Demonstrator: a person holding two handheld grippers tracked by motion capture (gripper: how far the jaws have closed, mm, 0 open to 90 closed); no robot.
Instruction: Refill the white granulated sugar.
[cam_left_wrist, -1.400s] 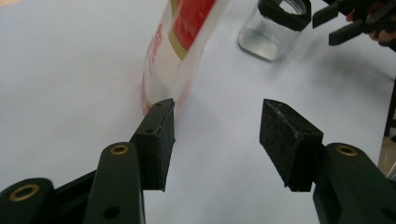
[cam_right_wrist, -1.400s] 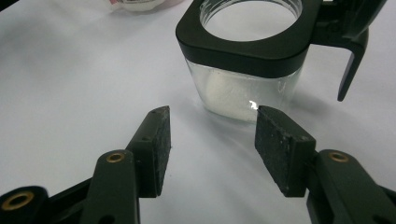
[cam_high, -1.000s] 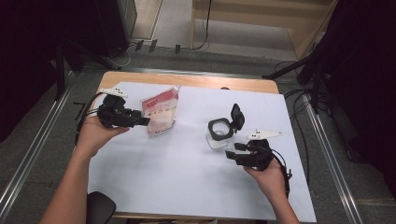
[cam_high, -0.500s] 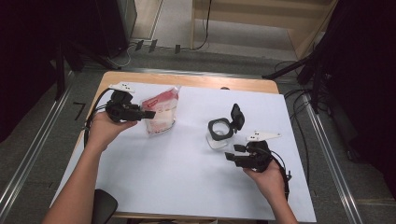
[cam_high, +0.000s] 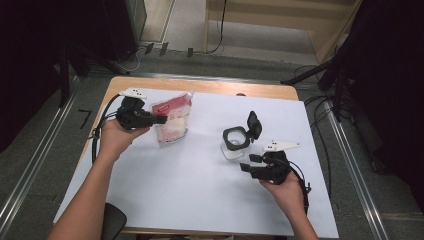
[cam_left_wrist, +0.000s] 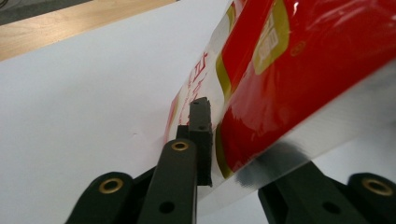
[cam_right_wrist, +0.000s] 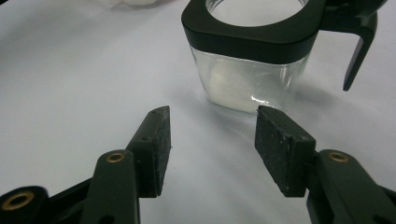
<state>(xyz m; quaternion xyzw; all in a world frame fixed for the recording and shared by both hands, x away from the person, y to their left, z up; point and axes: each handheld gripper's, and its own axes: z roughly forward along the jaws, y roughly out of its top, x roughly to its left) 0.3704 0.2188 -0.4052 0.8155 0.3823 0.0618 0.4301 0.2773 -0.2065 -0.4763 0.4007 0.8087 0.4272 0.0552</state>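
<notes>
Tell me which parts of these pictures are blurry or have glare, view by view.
High view: even light on the white table sheet, dark surroundings, slightly soft overall. Left gripper view: the red and clear bag sits very close, blurred, with glare streaks along its upper edge; the left gripper has just been closing on its edge. Right gripper view: sharp, with a bright glint low on the glass jar.

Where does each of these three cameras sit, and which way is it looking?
High view: above the table, looking down and forward; both forearms, left gripper, right gripper.
Left gripper view: rides the left gripper, looking along its jaws, just closed on the red bag.
Right gripper view: looks along open jaws at the glass jar.
Shared: bag and jar appear in the high view too.
</notes>
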